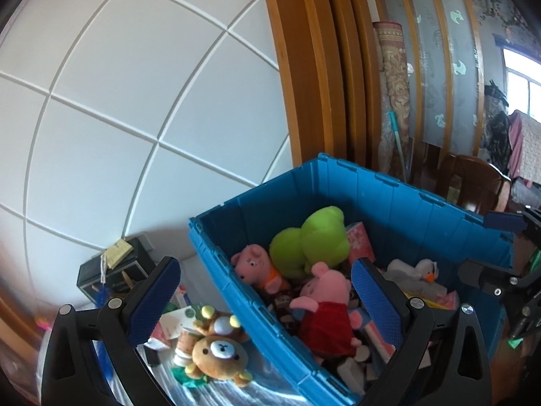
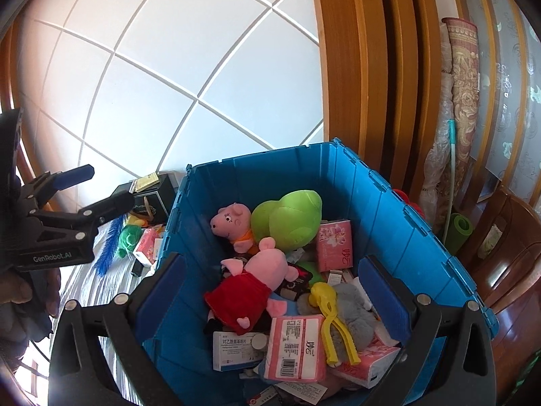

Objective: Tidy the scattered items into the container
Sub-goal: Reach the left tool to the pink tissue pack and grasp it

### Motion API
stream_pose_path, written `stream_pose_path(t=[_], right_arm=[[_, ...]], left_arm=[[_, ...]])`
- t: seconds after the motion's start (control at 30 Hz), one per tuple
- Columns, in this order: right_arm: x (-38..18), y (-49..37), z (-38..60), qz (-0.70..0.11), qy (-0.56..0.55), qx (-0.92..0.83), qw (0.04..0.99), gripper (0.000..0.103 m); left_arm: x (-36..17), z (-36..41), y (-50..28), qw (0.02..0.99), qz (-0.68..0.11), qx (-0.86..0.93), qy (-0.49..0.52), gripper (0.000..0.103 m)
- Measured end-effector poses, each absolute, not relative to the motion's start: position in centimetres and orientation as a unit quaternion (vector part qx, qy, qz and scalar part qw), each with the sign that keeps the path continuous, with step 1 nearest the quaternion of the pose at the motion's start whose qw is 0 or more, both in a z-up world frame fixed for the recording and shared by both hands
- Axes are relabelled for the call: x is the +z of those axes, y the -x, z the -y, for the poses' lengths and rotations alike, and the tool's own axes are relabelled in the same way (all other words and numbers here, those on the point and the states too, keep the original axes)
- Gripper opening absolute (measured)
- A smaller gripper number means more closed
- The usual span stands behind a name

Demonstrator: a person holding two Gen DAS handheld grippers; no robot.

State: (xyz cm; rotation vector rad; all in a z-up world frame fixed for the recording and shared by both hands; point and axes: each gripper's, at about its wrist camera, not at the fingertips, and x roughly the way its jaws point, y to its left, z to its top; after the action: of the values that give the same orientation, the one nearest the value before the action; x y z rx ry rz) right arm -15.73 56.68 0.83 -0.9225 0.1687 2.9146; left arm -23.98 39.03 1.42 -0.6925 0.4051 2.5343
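Blue plastic crate (image 2: pixel 399 216) stands open on a striped cloth (image 1: pixel 216 389), close to a white panelled wall (image 1: pixel 135 101) and a wooden door frame (image 1: pixel 304 67). Inside it lie a green plush frog (image 2: pixel 287 216), a pink pig plush in an orange top (image 2: pixel 233 223), a pink pig plush in a red dress (image 2: pixel 250 284), pink tissue packs (image 2: pixel 334 243), a yellow plastic clamp toy (image 2: pixel 333 318), a grey plush (image 2: pixel 355 308) and a white medicine box (image 2: pixel 236 352).

Left gripper (image 1: pixel 267 301) has its jaws wide apart with nothing between them; it straddles the crate's near-left wall, one finger outside and one over the contents. Just outside that wall, on the cloth, lies a brown bear plush (image 1: pixel 219 352), touching small cartons and cards. A black box (image 1: pixel 111 270) sits further back by the wall.

Right gripper (image 2: pixel 270 294) hangs over the crate interior, its jaws also spread and empty. In its view a small green plush (image 2: pixel 130 237), a blue feather (image 2: pixel 108 250) and a pink pack (image 2: pixel 147 243) lie on the cloth to the left of the crate.
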Motion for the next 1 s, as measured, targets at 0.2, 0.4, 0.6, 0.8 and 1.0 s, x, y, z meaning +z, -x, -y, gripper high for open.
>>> stream_pose_path(t=[0.2,0.4,0.6,0.8,1.0], right_arm=[[1.1,16.7,-51.6,-0.030,0.307,0.951,0.015,0.103],[1.2,17.1,-45.1,0.021,0.306,0.952,-0.008,0.103],[0.0,17.5,-39.0,0.048,0.316,0.946,-0.043,0.103],[-2.2,18.4,-34.5,0.058,0.337,0.938,-0.062,0.103],[-4.6,19.6,-31.4,0.071,0.357,0.929,-0.069,0.103]], left_arm=[[-0.8,-32.8,24.6,0.207,-0.131,0.929,0.279,0.102],[-3.3,-26.0,26.1,0.173,-0.112,0.930,0.305,0.102],[-5.9,-19.5,28.2,0.145,-0.085,0.927,0.335,0.102],[-8.2,-14.0,30.4,0.124,-0.075,0.927,0.346,0.102],[-10.5,-10.8,33.3,0.133,-0.069,0.925,0.350,0.102]])
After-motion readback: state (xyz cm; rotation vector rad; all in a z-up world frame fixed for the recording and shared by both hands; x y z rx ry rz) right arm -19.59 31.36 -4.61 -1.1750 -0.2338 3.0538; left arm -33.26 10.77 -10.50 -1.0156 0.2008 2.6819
